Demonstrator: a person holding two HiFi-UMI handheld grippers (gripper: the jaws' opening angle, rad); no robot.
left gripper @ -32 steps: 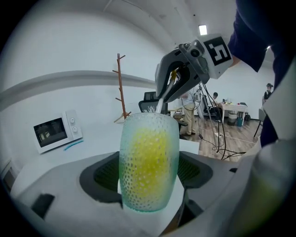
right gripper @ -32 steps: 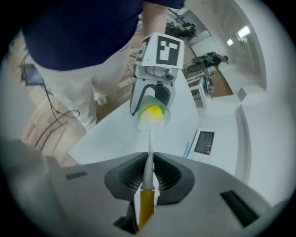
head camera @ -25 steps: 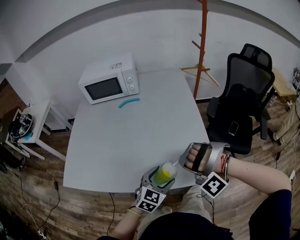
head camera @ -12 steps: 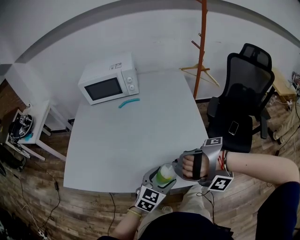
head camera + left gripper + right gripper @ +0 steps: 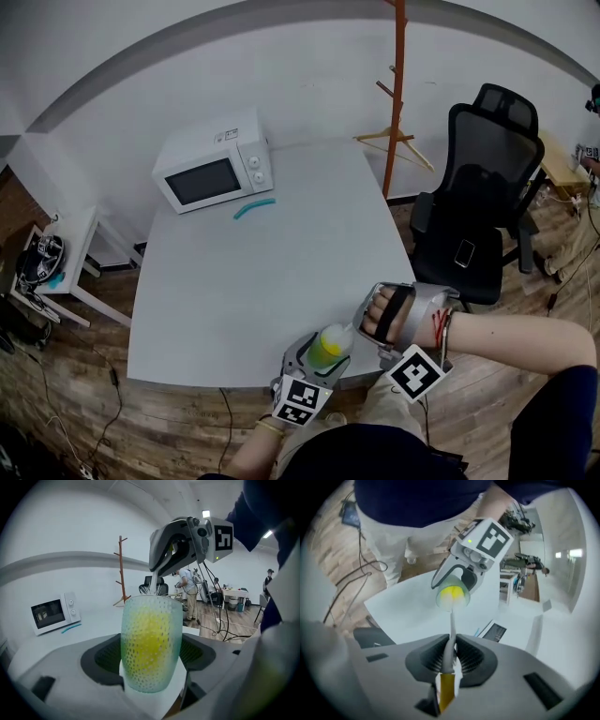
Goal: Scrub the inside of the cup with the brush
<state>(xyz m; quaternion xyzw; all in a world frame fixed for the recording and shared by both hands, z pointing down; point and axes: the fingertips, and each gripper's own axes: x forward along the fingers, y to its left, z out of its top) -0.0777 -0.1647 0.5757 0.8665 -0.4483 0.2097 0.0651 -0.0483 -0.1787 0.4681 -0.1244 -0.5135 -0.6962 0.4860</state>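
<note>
Frosted dimpled glass cup (image 5: 151, 641), yellow inside, is clenched in the left gripper (image 5: 319, 362) jaws at the white counter's (image 5: 253, 281) 6 o'clock edge. The right gripper (image 5: 450, 657) jaws grasp a thin white brush (image 5: 451, 626) reaching its mouth.

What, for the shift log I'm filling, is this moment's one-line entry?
left gripper: shut on cup | right gripper: shut on brush | brush head: inside cup
</note>
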